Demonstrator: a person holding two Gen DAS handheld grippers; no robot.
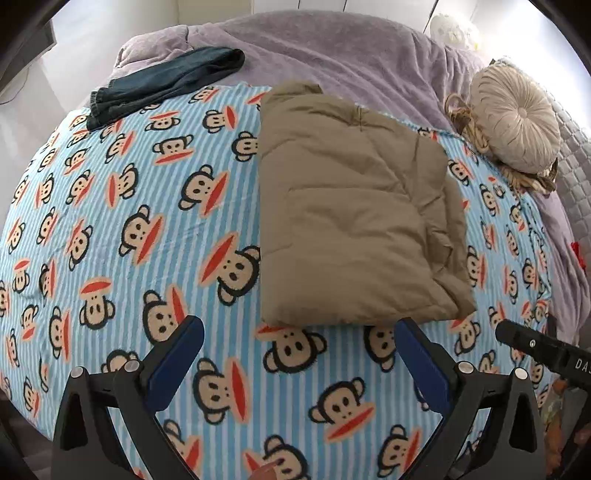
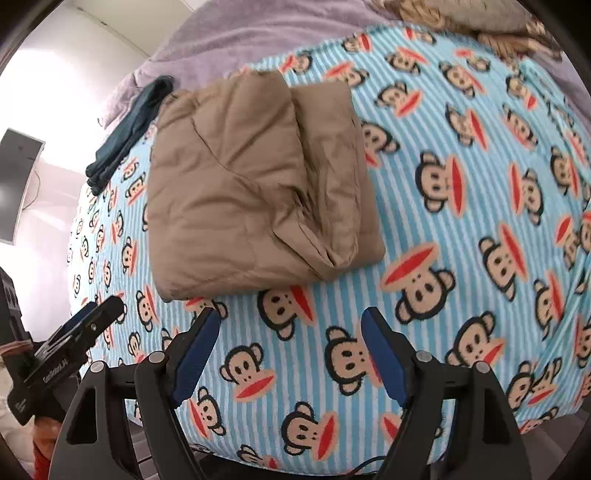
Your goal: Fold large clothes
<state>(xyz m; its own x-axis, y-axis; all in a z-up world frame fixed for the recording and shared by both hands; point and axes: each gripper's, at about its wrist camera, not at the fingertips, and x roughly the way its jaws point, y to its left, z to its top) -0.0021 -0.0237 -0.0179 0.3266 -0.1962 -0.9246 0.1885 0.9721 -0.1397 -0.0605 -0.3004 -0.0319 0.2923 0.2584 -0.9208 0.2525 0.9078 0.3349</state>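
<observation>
Lower bodies of left gripper (image 1: 299, 334) and right gripper (image 2: 291, 326) cut off by bottom edge in own views. Right gripper in left wrist view: only one dark finger w/ partial lettering, rest out of frame at right. Part of fingertip (image 1: 266, 473) at bottom edge, hand unseen. Blanket under tan folded jacket (image 1: 351, 221) hidden. Dark garment (image 2: 129, 133) partly behind jacket in right wrist view. Round cushion (image 1: 517, 125) covers most of woven item beneath; can't ID. Red object (image 1: 578, 253) at right rim too small to tell. White object (image 1: 456, 31) top right overexposed. Monitor (image 2: 16, 184) cut by left rim.
</observation>
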